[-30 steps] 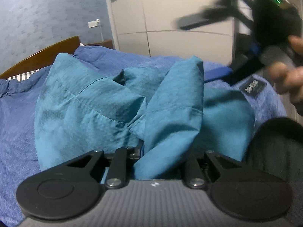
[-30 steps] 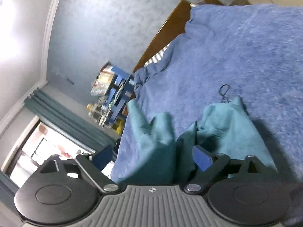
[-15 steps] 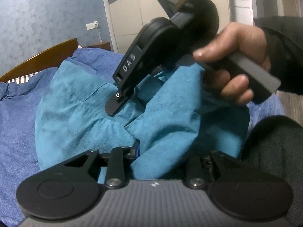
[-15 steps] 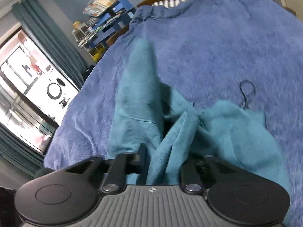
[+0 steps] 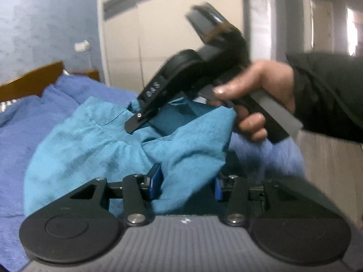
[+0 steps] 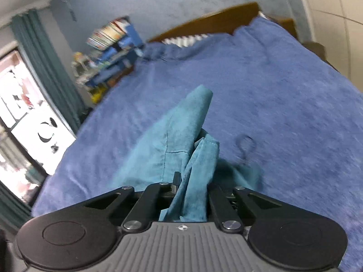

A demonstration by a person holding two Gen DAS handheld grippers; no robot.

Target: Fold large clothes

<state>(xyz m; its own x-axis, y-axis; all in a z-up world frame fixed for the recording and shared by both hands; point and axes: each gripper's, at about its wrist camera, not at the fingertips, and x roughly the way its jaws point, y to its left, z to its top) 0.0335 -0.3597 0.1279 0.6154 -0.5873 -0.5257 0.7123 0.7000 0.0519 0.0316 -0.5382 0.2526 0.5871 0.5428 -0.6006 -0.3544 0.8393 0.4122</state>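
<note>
A teal garment (image 5: pixel 90 145) lies bunched on the blue bedspread (image 5: pixel 20 122). My left gripper (image 5: pixel 188 181) has opened wide; a fold of the teal cloth still lies loose between its blue pads (image 5: pixel 155 179). My right gripper (image 6: pixel 192 190) is shut on a bunched fold of the same garment (image 6: pixel 181 136), which trails forward over the bed (image 6: pixel 283 104). In the left wrist view the right gripper (image 5: pixel 147 115), held by a hand (image 5: pixel 256 95), sits just above the garment with its fingers on the collar area.
A wooden headboard (image 6: pixel 215 22) and striped pillow edge are at the far end of the bed. A cluttered shelf (image 6: pixel 109 52), curtains and a window (image 6: pixel 20 122) stand at the left. White wardrobe doors (image 5: pixel 170 34) and wooden floor (image 5: pixel 331 158) are at the right.
My left gripper's jaws have spread apart, releasing the teal fold. The right gripper stays shut on the cloth and has turned, its view swinging toward the headboard.
</note>
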